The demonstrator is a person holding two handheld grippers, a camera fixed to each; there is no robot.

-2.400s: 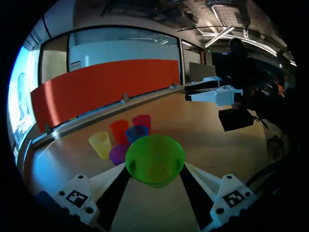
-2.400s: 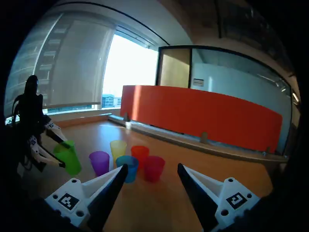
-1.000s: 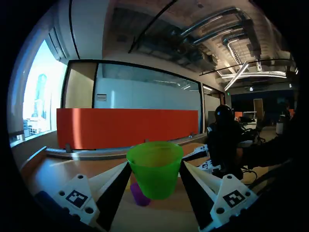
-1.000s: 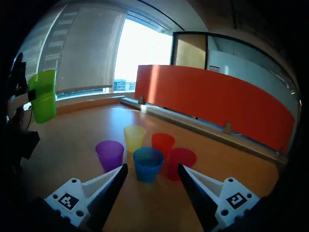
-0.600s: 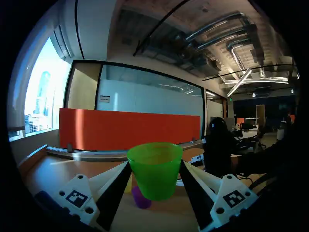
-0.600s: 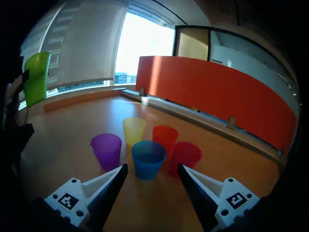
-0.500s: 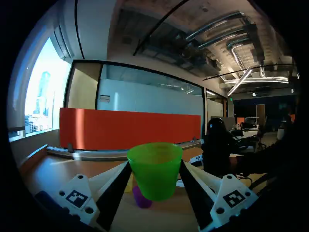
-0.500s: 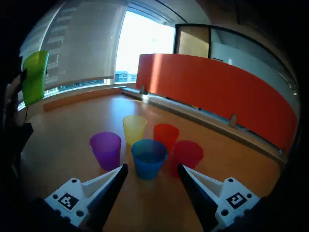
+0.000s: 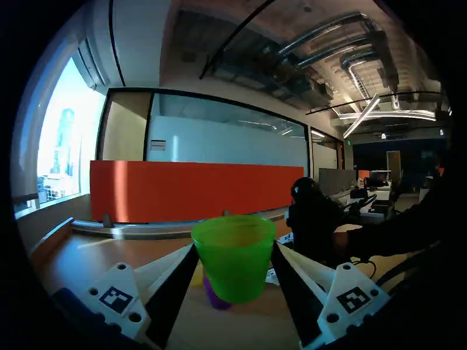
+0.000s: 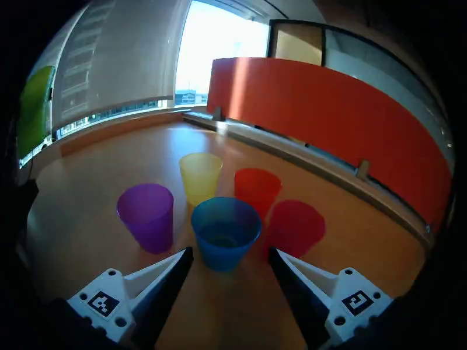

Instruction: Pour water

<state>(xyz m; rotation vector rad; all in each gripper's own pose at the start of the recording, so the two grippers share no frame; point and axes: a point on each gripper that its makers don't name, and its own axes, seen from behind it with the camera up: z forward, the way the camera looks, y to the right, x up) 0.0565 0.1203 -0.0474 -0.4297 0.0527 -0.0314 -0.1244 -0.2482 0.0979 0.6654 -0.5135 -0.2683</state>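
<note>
1. Wooden bench (image 10: 99, 169) runs along an orange partition (image 10: 327, 111), with a bright window (image 10: 222, 52) at its far end.
2. My left tool (image 9: 233, 248) is pinching the green cup (image 9: 233, 268): both fingers press on its sides, just under the rim.
3. That cup sits upright between the fingers, raised above the bench, its mouth facing up. I cannot tell whether it holds water.
4. Under it, in the left gripper view, part of the purple cup (image 9: 215, 300) peeks out on the bench.
5. From the right gripper view, the green cup (image 10: 34, 111) hangs at the far left, well apart from the other cups and higher than them.
6. My right tool (image 10: 229, 252) is spread wide and grips nothing.
7. Straight ahead of its gap stands the blue cup (image 10: 226, 230), its base showing between the fingertips. I see no finger touching it.
8. Left of the blue cup stands the purple cup (image 10: 146, 216); behind it are the yellow cup (image 10: 200, 175) and the orange cup (image 10: 257, 189); to its right is the red cup (image 10: 296, 227).
9. All five stand upright in a tight cluster, near one another on the bench.
10. Something dark lies at the bottom of the blue cup; I cannot tell what.
</note>
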